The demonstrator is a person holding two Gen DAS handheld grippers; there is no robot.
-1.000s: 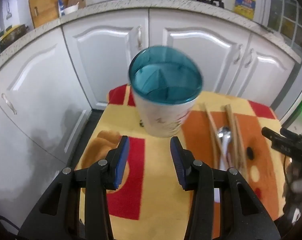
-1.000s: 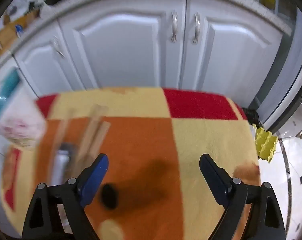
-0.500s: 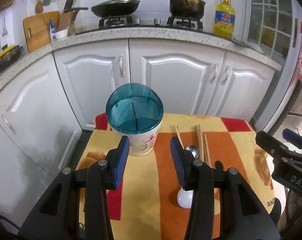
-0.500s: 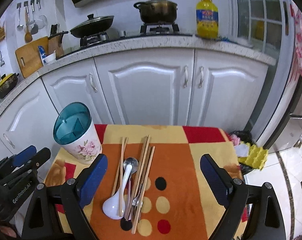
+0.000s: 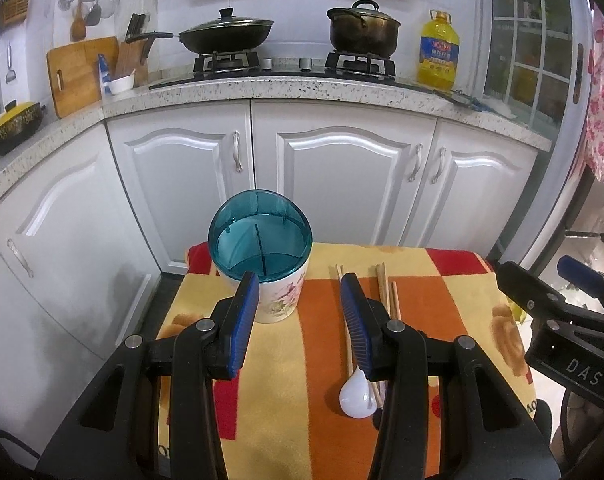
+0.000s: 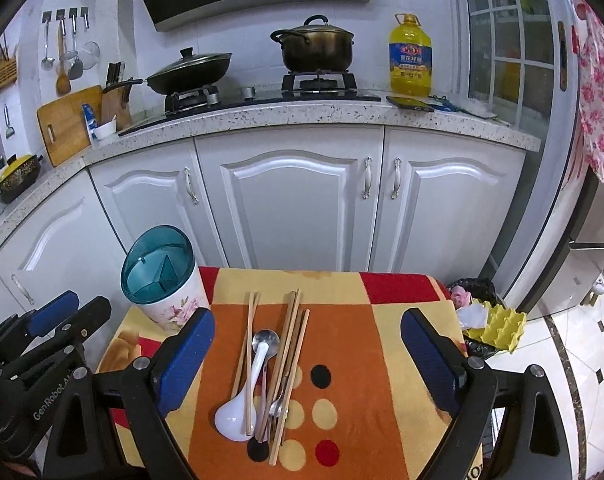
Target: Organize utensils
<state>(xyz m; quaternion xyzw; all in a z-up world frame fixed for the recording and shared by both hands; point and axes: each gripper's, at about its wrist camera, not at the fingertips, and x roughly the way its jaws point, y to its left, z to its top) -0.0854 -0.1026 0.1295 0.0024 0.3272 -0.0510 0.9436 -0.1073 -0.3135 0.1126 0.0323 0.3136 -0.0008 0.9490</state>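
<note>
A white floral utensil holder (image 6: 170, 304) with a teal divided top (image 5: 260, 238) stands at the far left of the colourful cloth-covered table (image 6: 401, 360). Wooden chopsticks (image 6: 290, 344), a white ladle-shaped spoon (image 6: 238, 412), a metal spoon (image 6: 265, 338) and a fork (image 6: 278, 404) lie in a loose pile mid-table. My left gripper (image 5: 300, 312) is open and empty, hovering just short of the holder. My right gripper (image 6: 307, 348) is wide open and empty above the pile. The white spoon (image 5: 355, 392) and chopsticks (image 5: 385, 292) also show in the left wrist view.
White kitchen cabinets (image 6: 298, 204) stand close behind the table, under a counter with a stove, pans and a yellow oil bottle (image 6: 409, 60). A yellow egg carton (image 6: 497, 326) and a black bag lie on the floor at the right.
Both grippers have pulled back and tilted up. The holder and utensils now look smaller and farther, and the counter has come into view. Nothing on the table has moved.
</note>
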